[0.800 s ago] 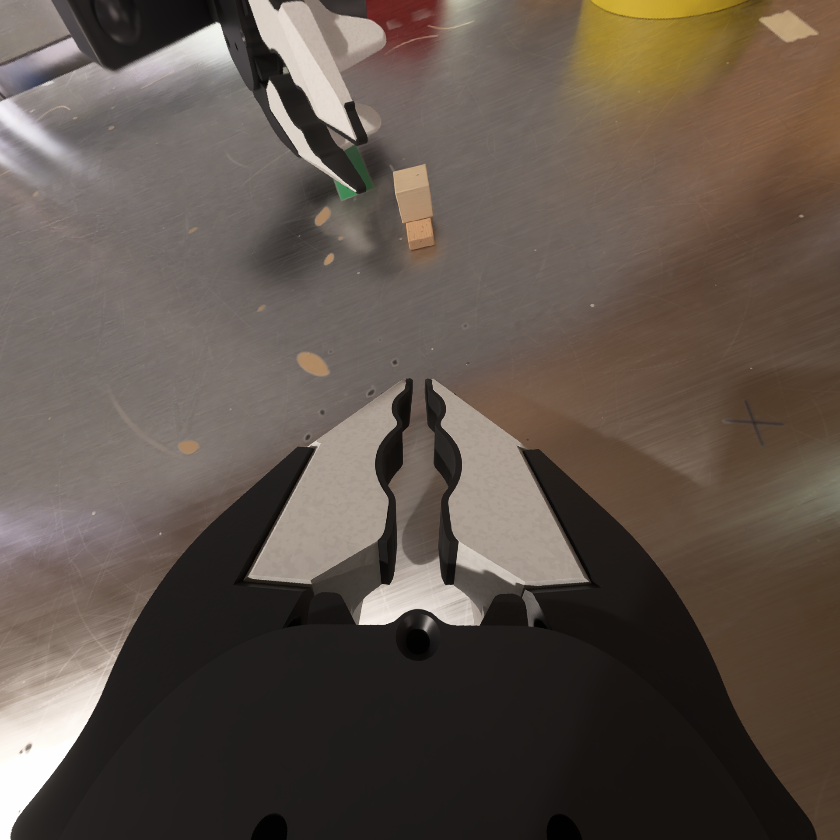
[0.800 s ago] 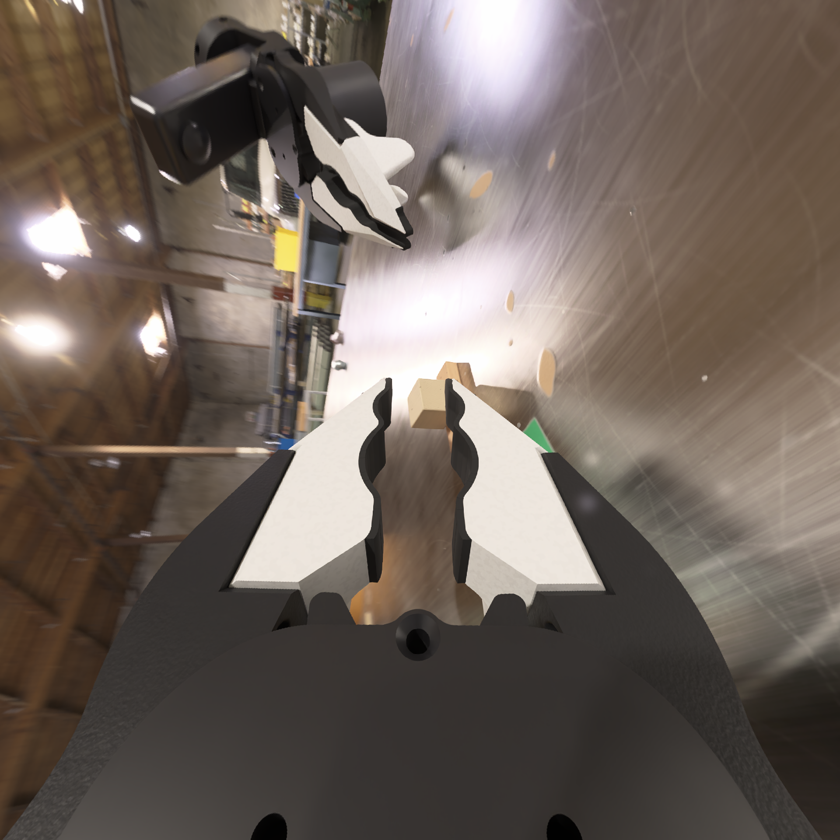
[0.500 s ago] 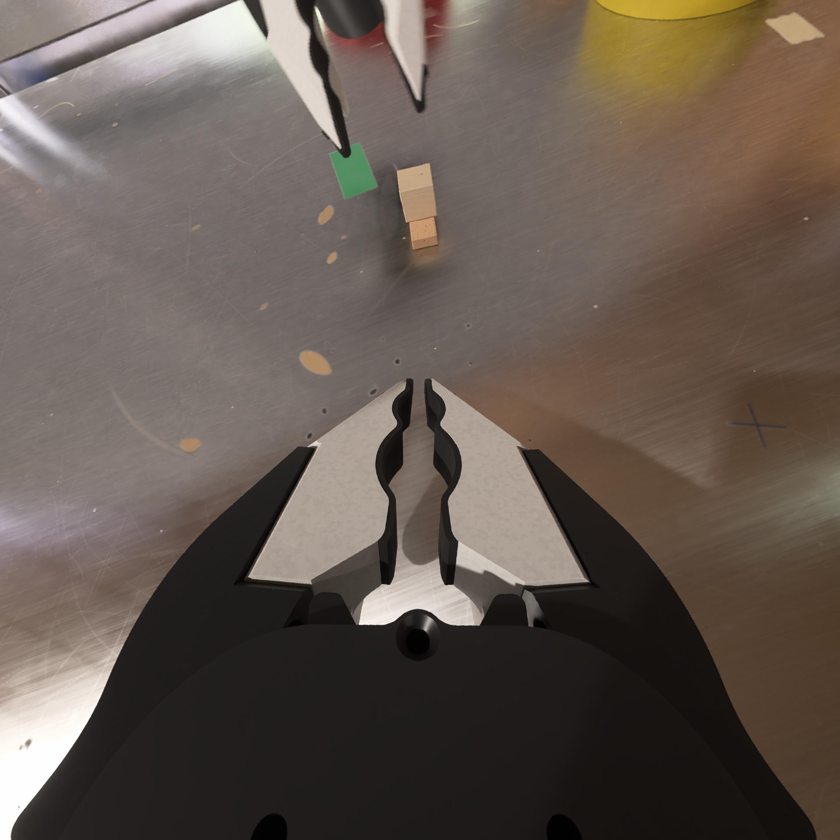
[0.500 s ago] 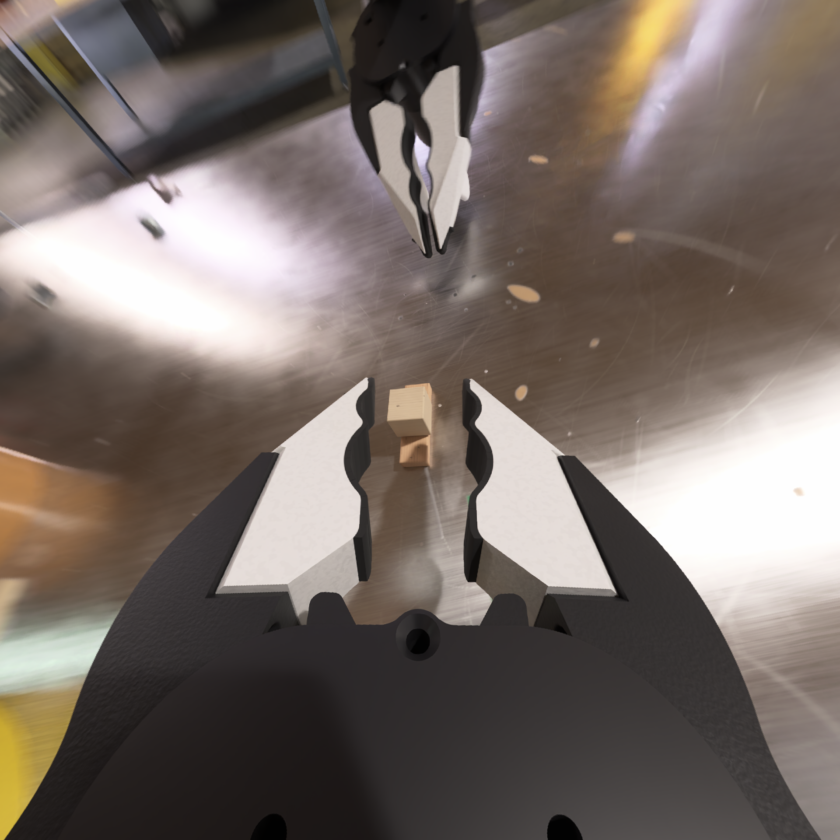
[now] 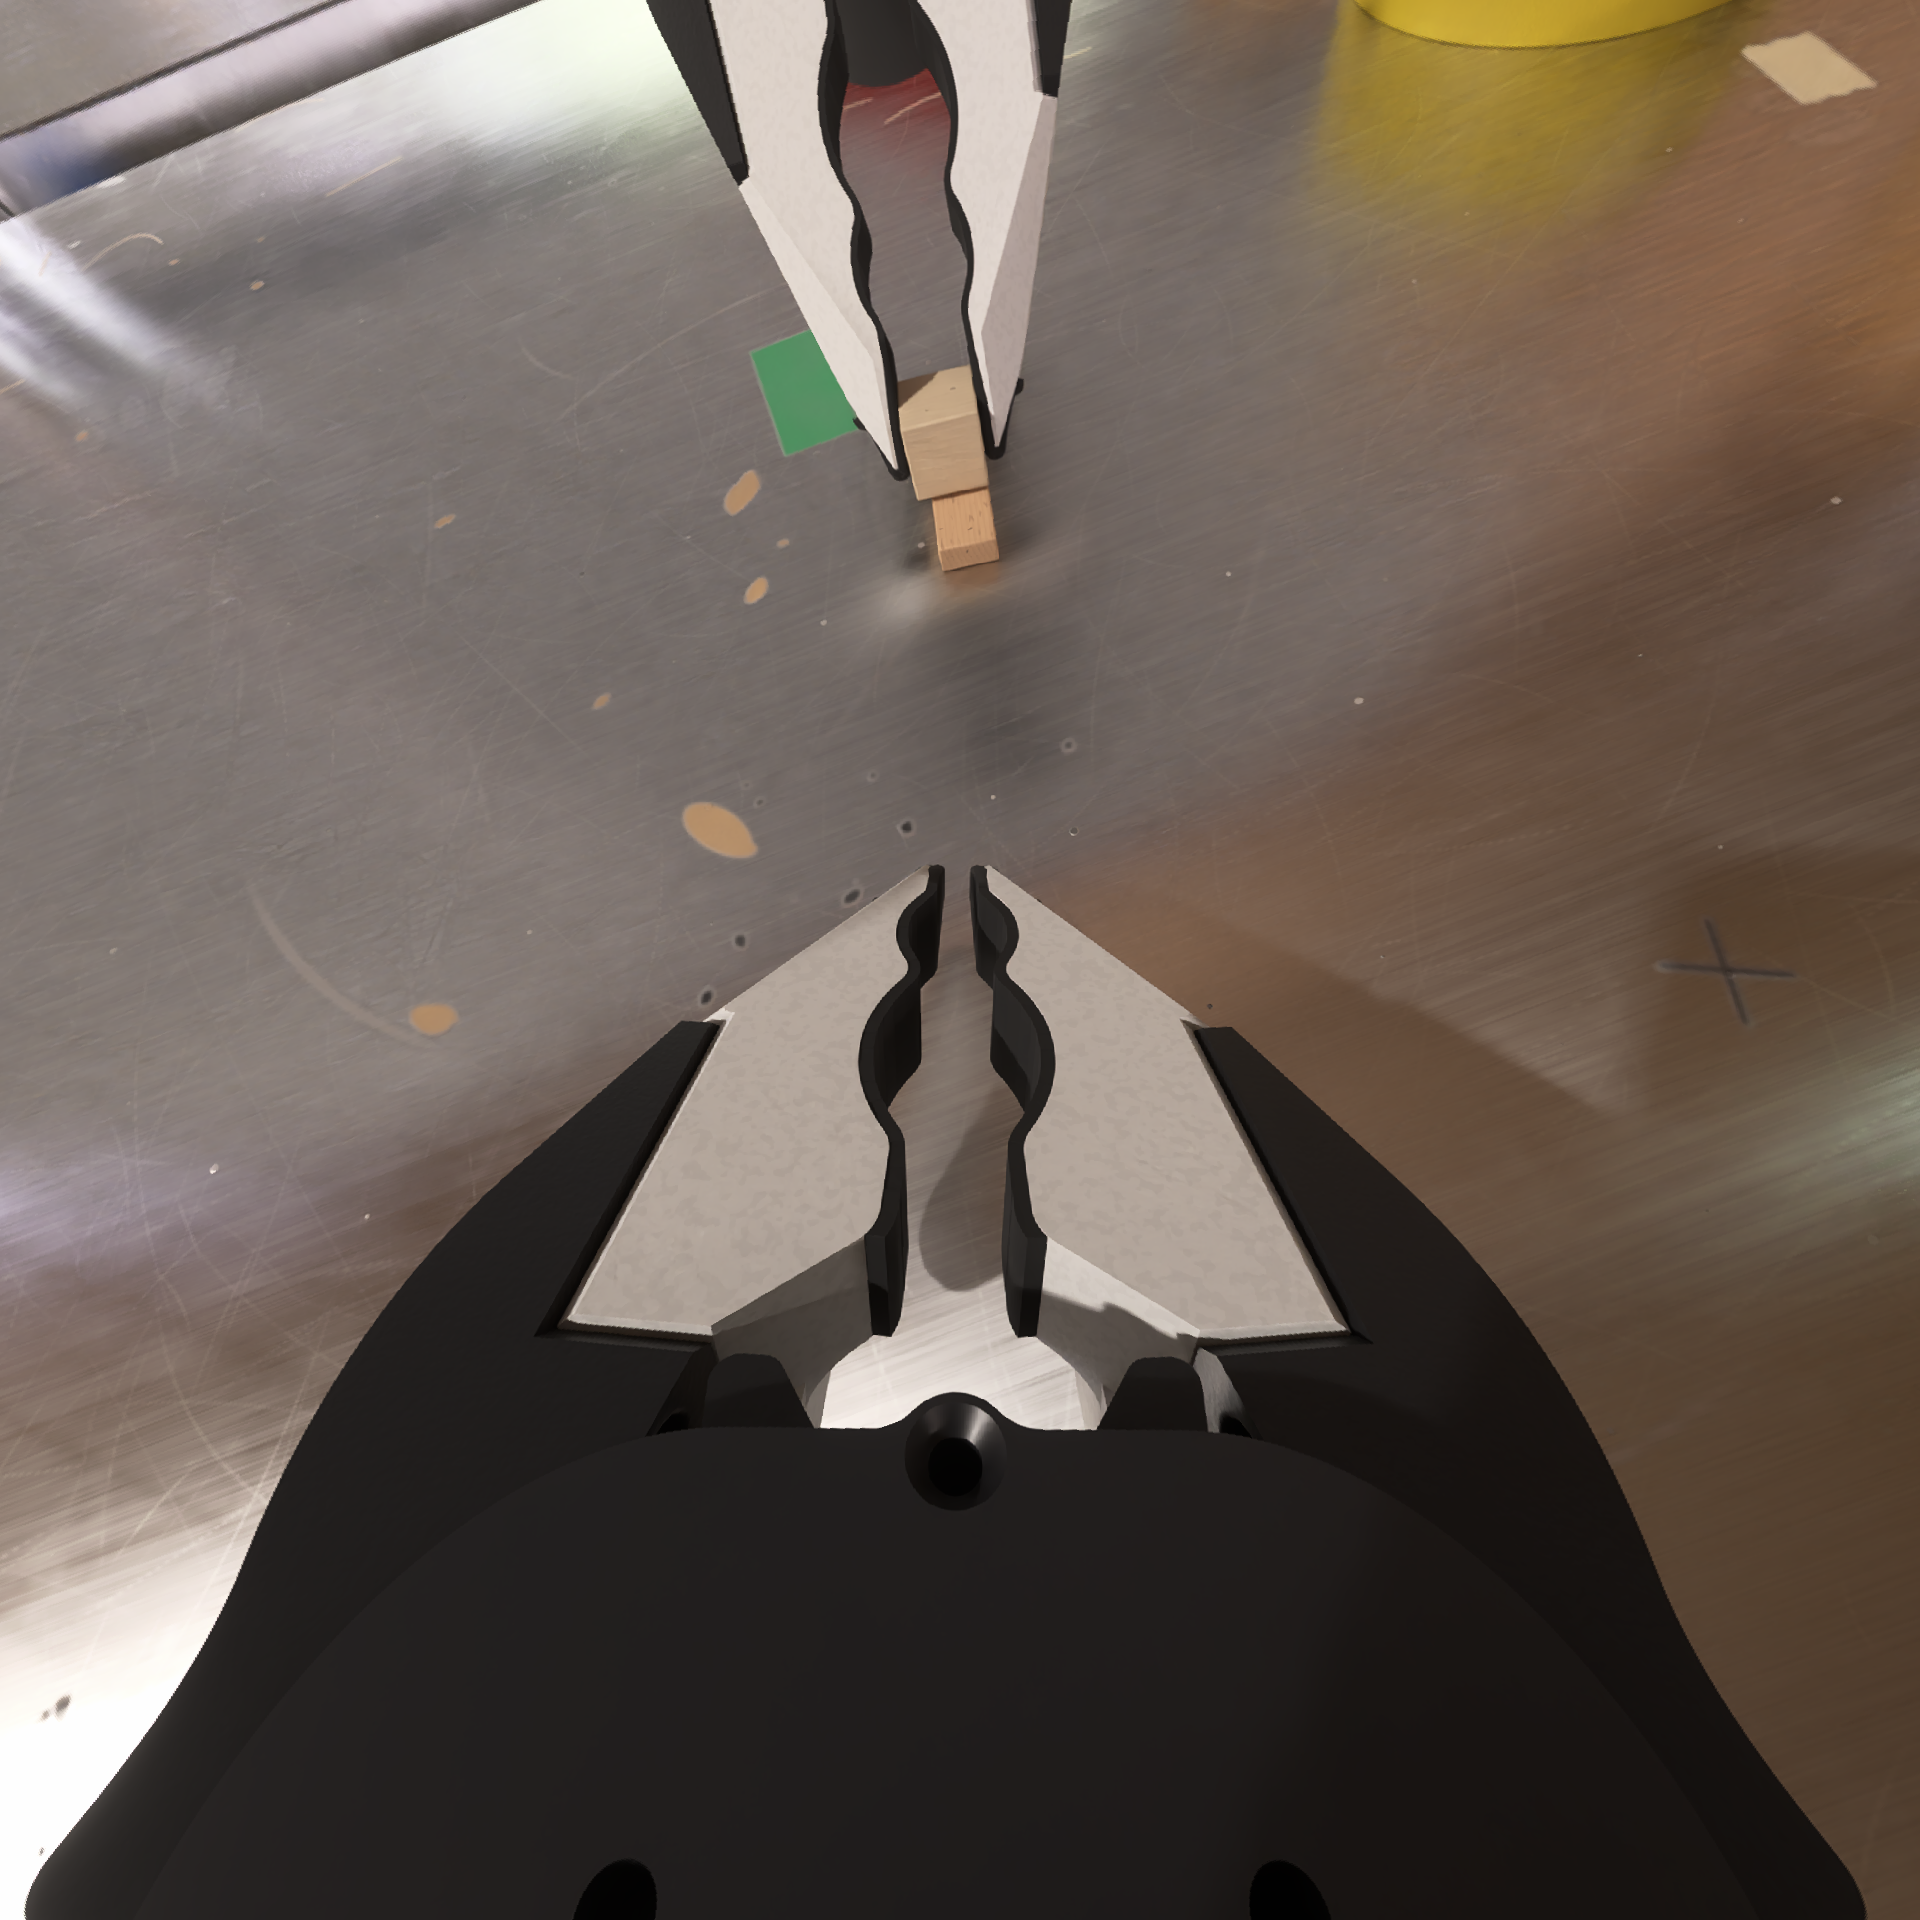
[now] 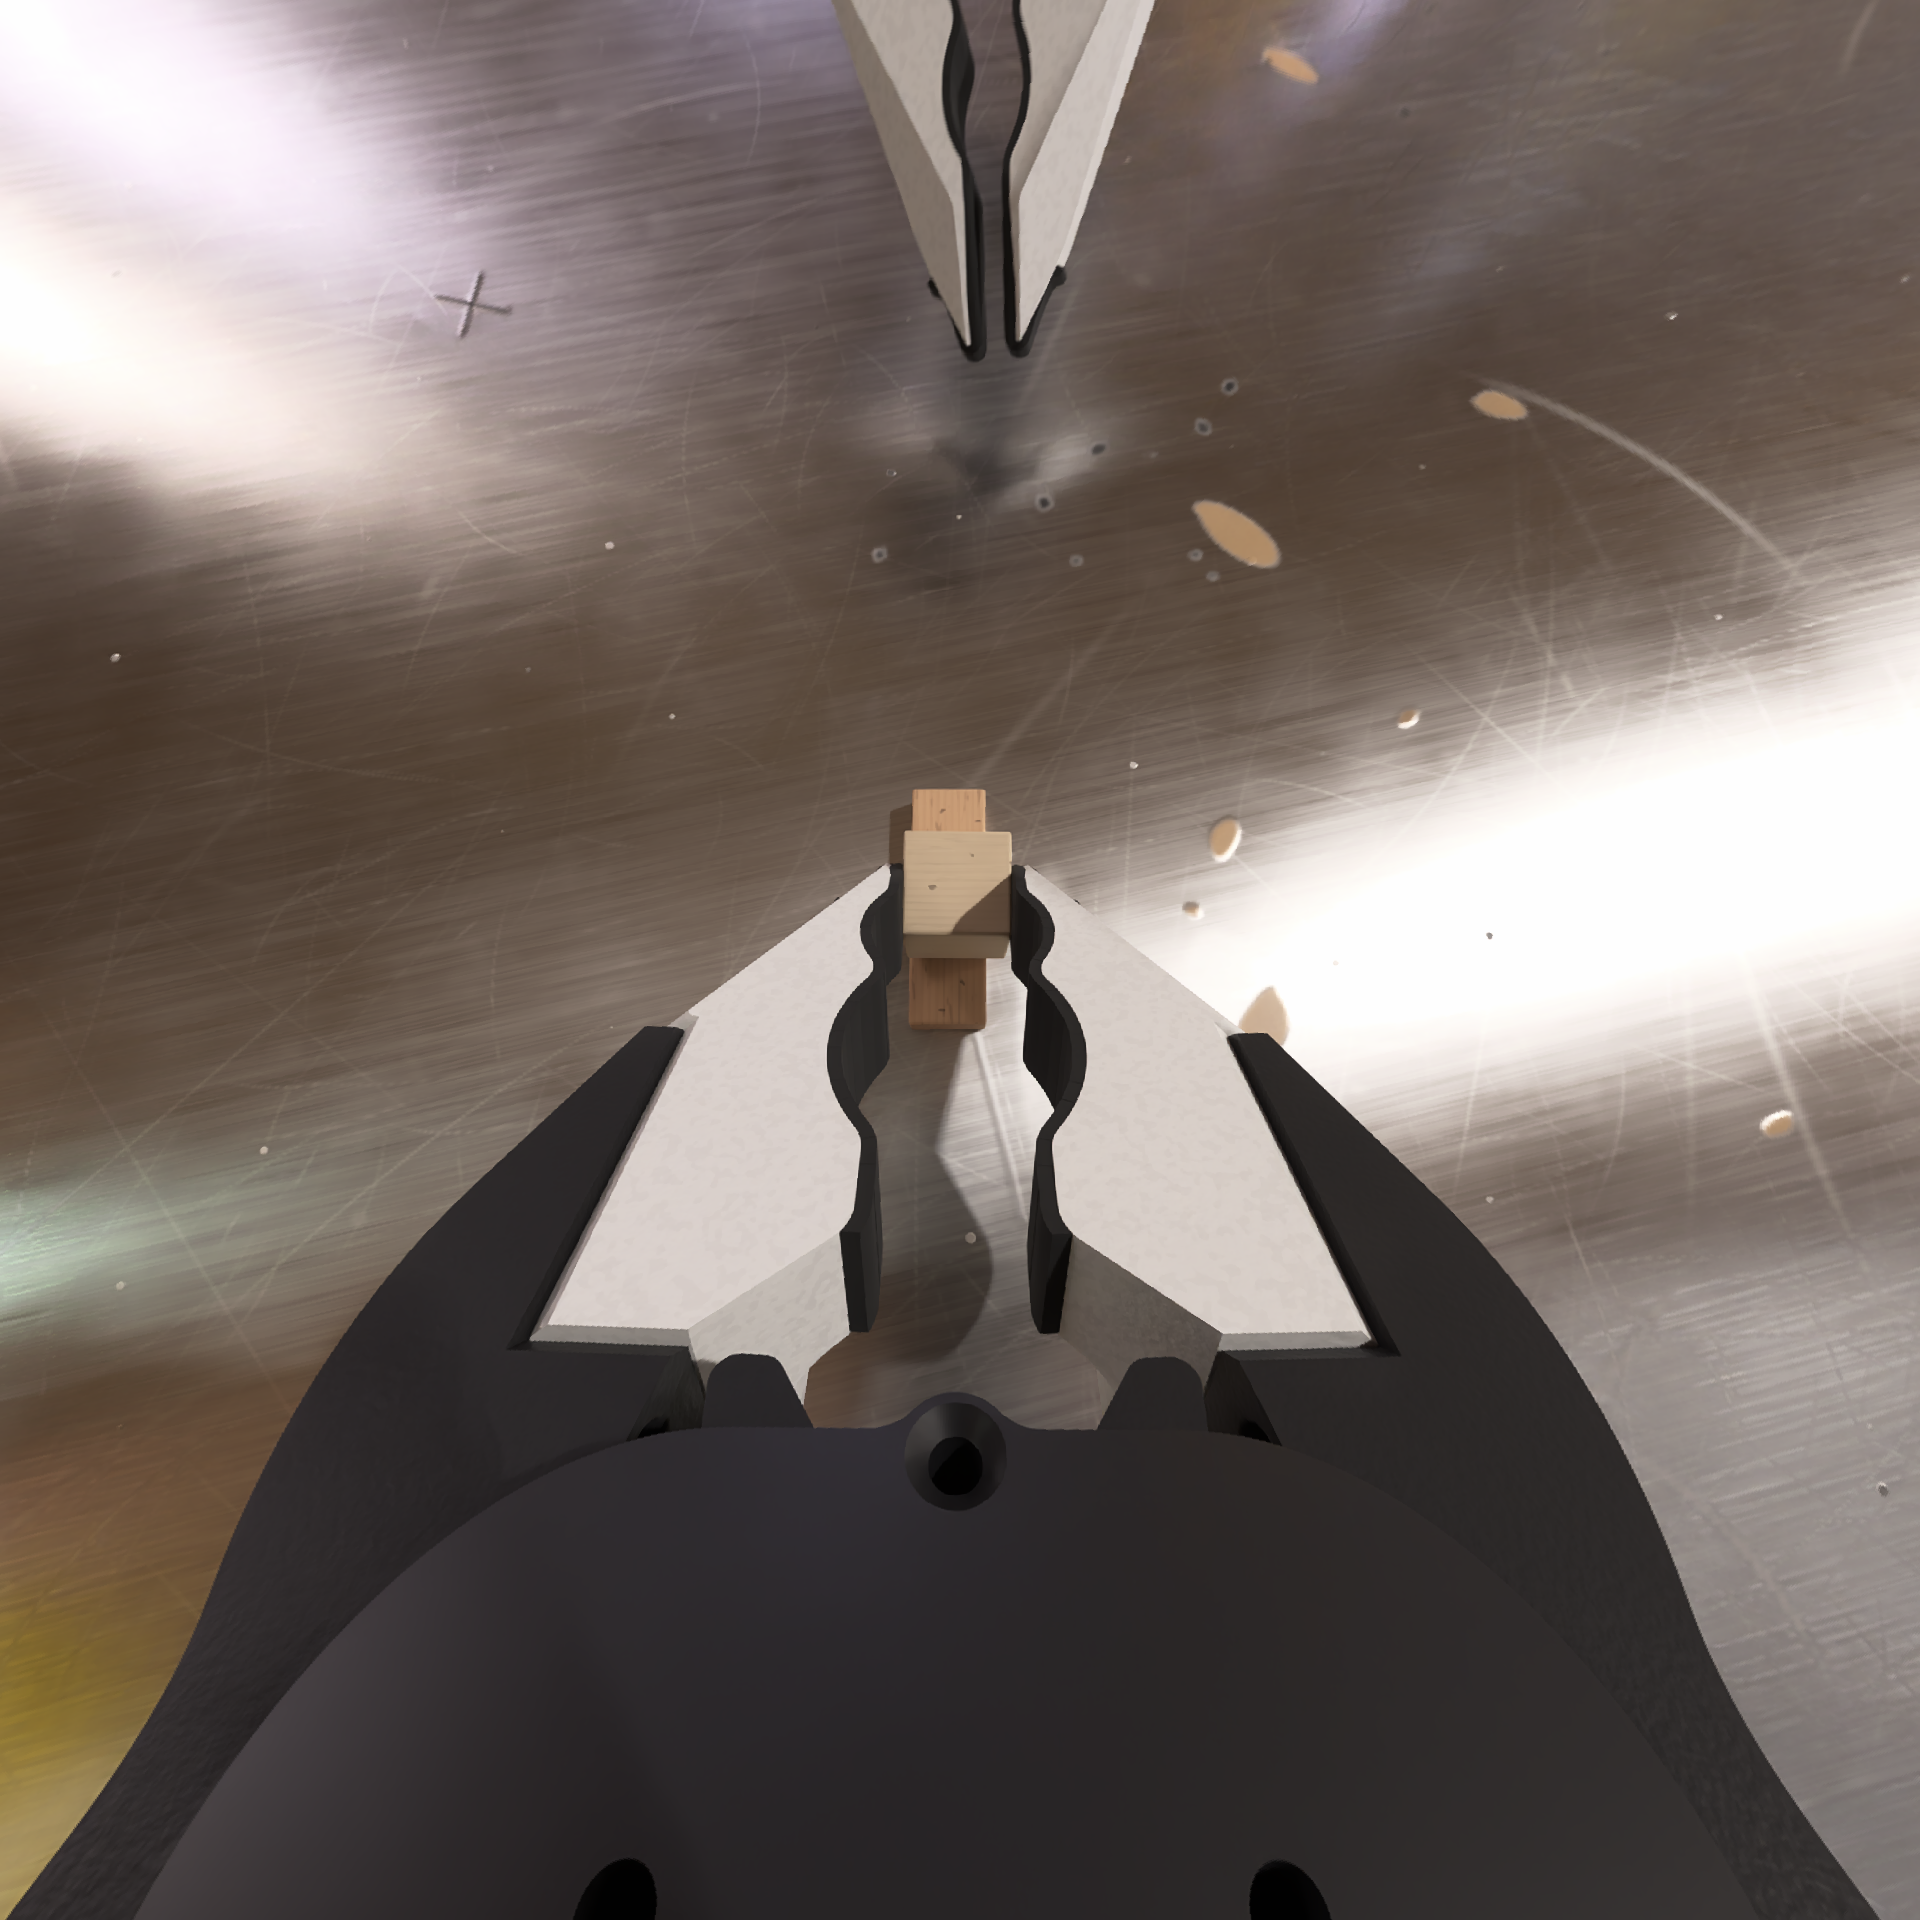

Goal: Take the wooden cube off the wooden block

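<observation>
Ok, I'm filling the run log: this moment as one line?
right gripper: shut on cube | cube: on block | left gripper: shut, empty, apart | table: green patch beside stack

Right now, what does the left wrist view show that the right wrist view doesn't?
Only the left wrist view shows the green patch beside the stack, the yellow object at the far edge, and a pale tape piece. Only the right wrist view shows the wooden block extending both sides under the wooden cube. Both show the right gripper closed around the cube, the nearly shut left gripper, the metal table and a scratched cross.
</observation>
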`<state>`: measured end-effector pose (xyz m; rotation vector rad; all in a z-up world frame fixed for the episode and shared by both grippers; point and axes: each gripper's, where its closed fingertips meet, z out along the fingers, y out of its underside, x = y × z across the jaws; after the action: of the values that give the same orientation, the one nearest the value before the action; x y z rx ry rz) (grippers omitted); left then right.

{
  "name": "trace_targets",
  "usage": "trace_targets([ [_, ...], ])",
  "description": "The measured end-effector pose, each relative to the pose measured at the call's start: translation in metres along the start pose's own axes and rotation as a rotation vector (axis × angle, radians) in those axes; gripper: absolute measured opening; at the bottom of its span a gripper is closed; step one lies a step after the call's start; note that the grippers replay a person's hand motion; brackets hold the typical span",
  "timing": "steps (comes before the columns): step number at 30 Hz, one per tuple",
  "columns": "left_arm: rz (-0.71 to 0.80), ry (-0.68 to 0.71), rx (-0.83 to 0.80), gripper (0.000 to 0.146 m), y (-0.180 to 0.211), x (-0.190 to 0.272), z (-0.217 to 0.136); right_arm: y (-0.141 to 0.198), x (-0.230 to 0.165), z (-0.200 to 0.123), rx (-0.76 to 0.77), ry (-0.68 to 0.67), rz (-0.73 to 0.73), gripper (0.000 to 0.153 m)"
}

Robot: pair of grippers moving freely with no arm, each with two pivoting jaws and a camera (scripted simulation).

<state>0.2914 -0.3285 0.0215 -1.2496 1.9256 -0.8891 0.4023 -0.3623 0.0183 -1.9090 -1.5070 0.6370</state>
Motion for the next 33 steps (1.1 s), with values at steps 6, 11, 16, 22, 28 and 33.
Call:
trace_targets([
  [6, -0.006, 0.004, -0.001, 0.005, 0.000, 0.000, 0.000, -0.006, 0.007, -0.003, 0.062, 0.045, -0.012, 0.019],
  [11, -0.007, 0.004, -0.001, 0.005, 0.000, 0.000, 0.000, -0.011, 0.012, -0.004, 0.089, 0.059, -0.017, 0.019],
  [16, -0.005, 0.002, -0.002, 0.005, 0.000, 0.000, 0.000, -0.013, 0.014, -0.002, 0.096, 0.053, -0.015, 0.019],
  [22, -0.004, 0.002, -0.001, 0.005, 0.000, 0.000, 0.000, -0.013, 0.015, 0.000, 0.089, 0.049, -0.023, 0.019],
  [28, -0.006, 0.004, -0.001, 0.005, 0.000, 0.000, -0.001, -0.014, 0.015, 0.000, 0.091, 0.045, -0.043, 0.019],
  [33, -0.010, 0.009, -0.001, 0.005, 0.000, 0.000, -0.001, -0.013, 0.016, 0.001, 0.075, 0.089, -0.122, 0.019],
])
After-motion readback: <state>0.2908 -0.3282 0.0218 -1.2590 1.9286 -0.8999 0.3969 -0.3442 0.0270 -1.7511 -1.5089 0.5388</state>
